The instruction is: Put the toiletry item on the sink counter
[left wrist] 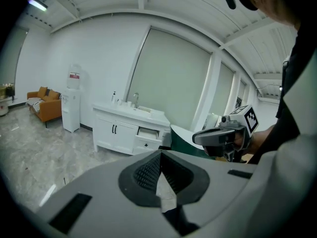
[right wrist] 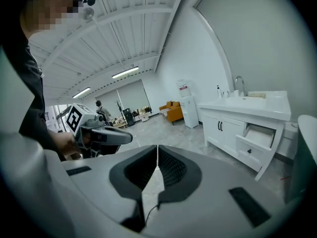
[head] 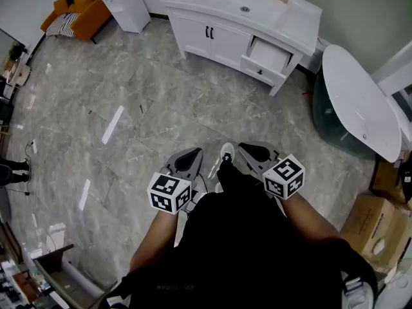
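Note:
The white sink counter (head: 277,15) stands across the floor at the far side, with a faucet and a basin in its top. One drawer (head: 270,55) on its right side is pulled out. In the left gripper view small bottles (left wrist: 114,97) stand on the counter (left wrist: 130,110) beside the faucet. Both grippers are held close to the person's body, well away from the counter. My left gripper (head: 195,152) (left wrist: 160,155) is shut with nothing in it. My right gripper (head: 243,147) (right wrist: 157,150) is shut and empty too.
A white bathtub (head: 354,102) with a dark green side stands to the right of the counter. Cardboard boxes (head: 376,224) sit at the lower right. An orange sofa (head: 77,15) and a white water dispenser (head: 125,2) are at the far left. Grey marble floor lies between me and the counter.

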`<state>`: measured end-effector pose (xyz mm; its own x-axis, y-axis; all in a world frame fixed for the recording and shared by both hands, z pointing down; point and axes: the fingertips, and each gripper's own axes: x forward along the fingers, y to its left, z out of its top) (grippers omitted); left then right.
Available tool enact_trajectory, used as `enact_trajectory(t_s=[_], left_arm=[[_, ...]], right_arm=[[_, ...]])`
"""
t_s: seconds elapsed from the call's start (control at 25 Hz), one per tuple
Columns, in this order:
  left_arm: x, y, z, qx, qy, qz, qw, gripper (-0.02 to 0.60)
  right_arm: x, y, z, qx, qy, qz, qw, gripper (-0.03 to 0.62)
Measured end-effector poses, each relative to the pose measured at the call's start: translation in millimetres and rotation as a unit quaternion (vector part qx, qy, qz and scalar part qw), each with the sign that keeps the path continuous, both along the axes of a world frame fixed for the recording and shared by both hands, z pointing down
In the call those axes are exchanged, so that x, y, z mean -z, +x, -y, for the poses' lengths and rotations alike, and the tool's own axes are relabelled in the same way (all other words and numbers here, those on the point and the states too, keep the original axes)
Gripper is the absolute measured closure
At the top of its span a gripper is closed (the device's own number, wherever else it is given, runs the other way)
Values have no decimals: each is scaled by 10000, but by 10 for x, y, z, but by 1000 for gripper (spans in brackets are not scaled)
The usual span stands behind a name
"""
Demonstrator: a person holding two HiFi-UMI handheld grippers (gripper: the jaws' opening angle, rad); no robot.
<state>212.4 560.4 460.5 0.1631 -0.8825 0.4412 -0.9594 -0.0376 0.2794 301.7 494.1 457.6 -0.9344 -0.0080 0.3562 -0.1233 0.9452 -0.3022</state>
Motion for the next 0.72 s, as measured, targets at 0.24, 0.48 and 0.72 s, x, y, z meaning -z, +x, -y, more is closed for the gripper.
enact_trajectory(t_s=[0.24,0.48,0.72], left_arm=[[48,-330,214,84,-46,91,9999,584],[85,-725,737,74,-82,209,9997,584],[275,-1030,1426,-101,28,242,9997,584]], right_arm=[[-13,-371,375,-49,-80,89,9999,589],[-34,-630,987,-232,-70,166,9996,589],[-17,-876,1663,-431,-102,201,9988,589]])
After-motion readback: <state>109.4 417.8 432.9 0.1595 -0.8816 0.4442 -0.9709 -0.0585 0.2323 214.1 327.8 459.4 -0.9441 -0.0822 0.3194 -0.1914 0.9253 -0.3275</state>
